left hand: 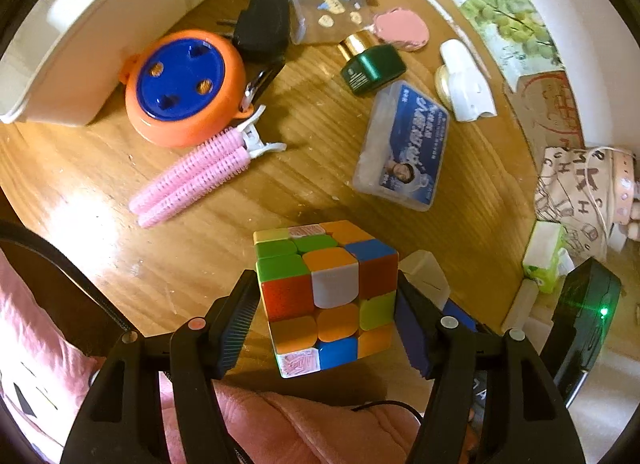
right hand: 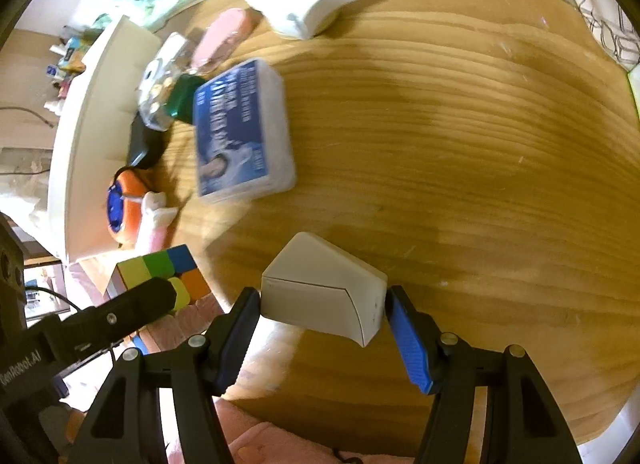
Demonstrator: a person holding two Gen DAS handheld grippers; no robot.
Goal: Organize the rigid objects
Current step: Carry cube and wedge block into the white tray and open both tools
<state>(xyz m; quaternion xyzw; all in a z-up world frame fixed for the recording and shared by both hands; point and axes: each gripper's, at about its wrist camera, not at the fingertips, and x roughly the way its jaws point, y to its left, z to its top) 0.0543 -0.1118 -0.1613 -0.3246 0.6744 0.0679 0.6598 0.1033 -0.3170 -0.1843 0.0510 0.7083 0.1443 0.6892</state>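
Left wrist view: left gripper (left hand: 326,304) is clamping a puzzle cube (left hand: 326,296) above the tabletop (left hand: 180,256), nearer the camera than the blue-labelled box (left hand: 402,146). Right wrist view: right gripper (right hand: 322,310) is grasping a white box (right hand: 324,292), its pads pressing both sides, also lifted, below the blue-labelled box (right hand: 242,130).

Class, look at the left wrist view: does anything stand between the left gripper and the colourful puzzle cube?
Nothing visible does. The puzzle cube already sits between the left gripper's pads, which press its two sides, above the wooden table.
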